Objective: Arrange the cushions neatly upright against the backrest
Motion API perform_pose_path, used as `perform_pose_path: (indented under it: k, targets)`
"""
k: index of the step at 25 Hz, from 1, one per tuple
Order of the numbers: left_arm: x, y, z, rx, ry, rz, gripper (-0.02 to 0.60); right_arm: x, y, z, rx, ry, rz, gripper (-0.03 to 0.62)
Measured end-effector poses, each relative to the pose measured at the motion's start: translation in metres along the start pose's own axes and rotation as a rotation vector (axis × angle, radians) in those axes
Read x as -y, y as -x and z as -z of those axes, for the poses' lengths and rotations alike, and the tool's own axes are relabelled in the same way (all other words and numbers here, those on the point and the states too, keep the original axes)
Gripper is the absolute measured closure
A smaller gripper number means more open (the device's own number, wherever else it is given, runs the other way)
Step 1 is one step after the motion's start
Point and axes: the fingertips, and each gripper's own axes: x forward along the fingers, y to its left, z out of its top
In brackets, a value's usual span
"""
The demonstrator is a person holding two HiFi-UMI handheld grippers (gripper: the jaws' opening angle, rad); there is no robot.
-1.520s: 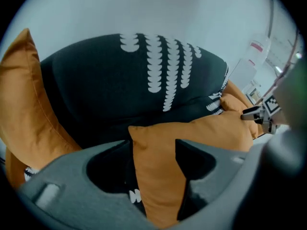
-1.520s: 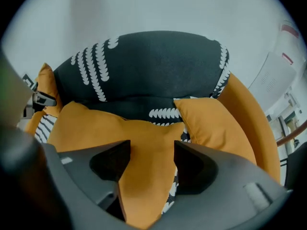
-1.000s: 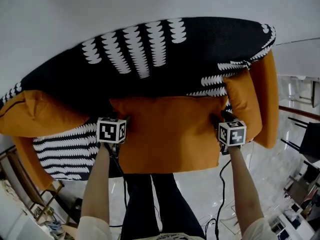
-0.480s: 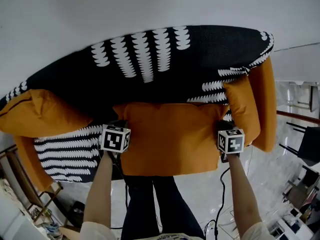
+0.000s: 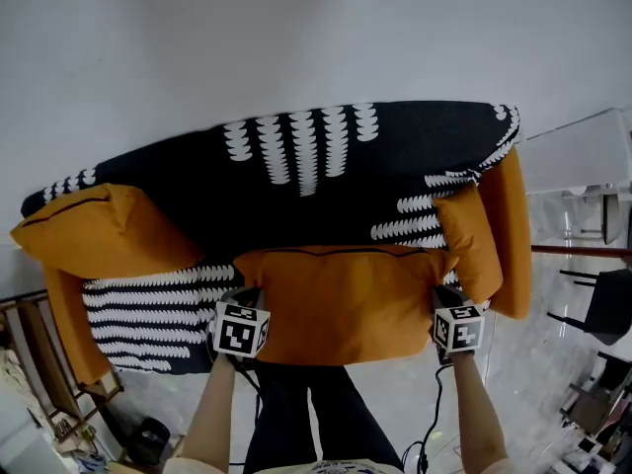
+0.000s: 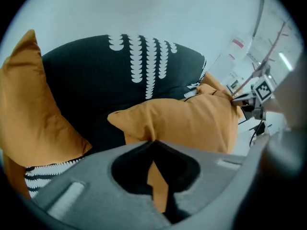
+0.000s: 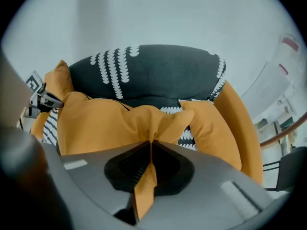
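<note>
Raised since the earlier frame, the large orange fabric cushion [image 5: 341,299] hangs before the backrest of the black sofa with white scallop stripes [image 5: 247,191]. The left tool [image 6: 153,145] and right tool [image 7: 151,145] have just closed, each clenched on one cushion corner (fabric pinched between the jaws). A left-end orange cushion [image 5: 99,230] and a right-end orange cushion [image 5: 469,240] lean against the sofa arms.

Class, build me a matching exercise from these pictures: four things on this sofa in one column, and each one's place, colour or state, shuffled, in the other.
Column one
1 middle cushion
2 left cushion
3 right cushion
4 backrest

Column two
A black with white pattern
B beside the right armrest
C farthest left
D pinched by left claw and right claw

Pairs: 1-D, 2-C, 3-B, 4-A
</note>
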Motion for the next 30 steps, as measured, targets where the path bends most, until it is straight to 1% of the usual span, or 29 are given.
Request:
perform_pose_path:
  k: [4, 7, 9, 12, 16, 22, 26, 30]
  targets:
    - [0.014, 0.036, 0.017, -0.001, -0.04, -0.012, 0.574, -0.014, 0.041, 0.006, 0.032, 0.019, 0.001, 0.569]
    - [0.021, 0.065, 0.024, 0.01, -0.027, -0.014, 0.575, -0.023, 0.071, 0.007, 0.063, 0.019, -0.004, 0.571]
    - [0.021, 0.085, 0.021, 0.041, -0.01, -0.025, 0.575, -0.028, 0.089, 0.001, 0.092, 0.029, -0.004, 0.571]
    - [0.017, 0.112, 0.006, 0.103, 0.002, -0.044, 0.575, -0.032, 0.109, -0.015, 0.147, 0.055, 0.001, 0.571]
    - [0.004, 0.144, -0.026, 0.183, -0.007, -0.075, 0.574, -0.036, 0.127, -0.056, 0.226, 0.085, -0.008, 0.571]
    - [-0.028, 0.179, -0.082, 0.285, -0.003, -0.128, 0.575, -0.045, 0.14, -0.144, 0.328, 0.165, -0.019, 0.569]
    - [-0.055, 0.189, -0.112, 0.314, 0.003, -0.164, 0.574, -0.054, 0.132, -0.195, 0.355, 0.232, -0.032, 0.569]
    - [-0.08, 0.186, -0.127, 0.321, 0.014, -0.174, 0.574, -0.065, 0.114, -0.227, 0.359, 0.275, -0.052, 0.569]
